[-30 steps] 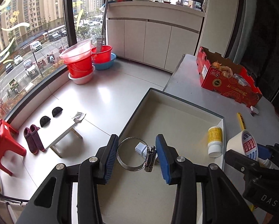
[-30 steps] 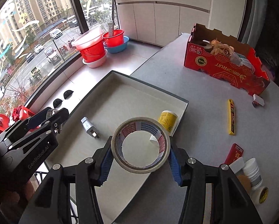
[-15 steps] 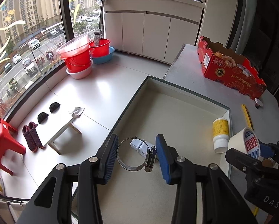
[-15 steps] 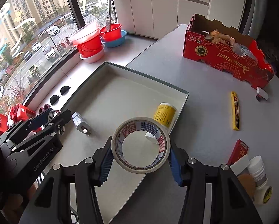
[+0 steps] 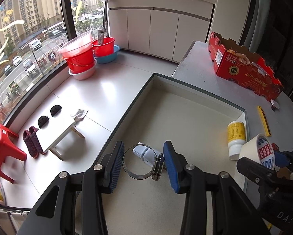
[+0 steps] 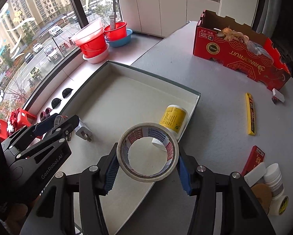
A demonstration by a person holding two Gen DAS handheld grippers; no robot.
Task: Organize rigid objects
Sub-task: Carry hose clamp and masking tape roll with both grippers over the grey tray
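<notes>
Overhead, ridged metal hose clamp (image 5: 141, 161)

Compared with a second ago, we've got both claws pulled back a bit along the tray (image 5: 195, 87). The charger plug (image 5: 144, 153) now sits right behind the hose clamp (image 5: 140, 161) in the left view, and the pill bottle (image 6: 174, 120) looks farther ahead of the tape roll (image 6: 147, 154) in the right one.
</notes>
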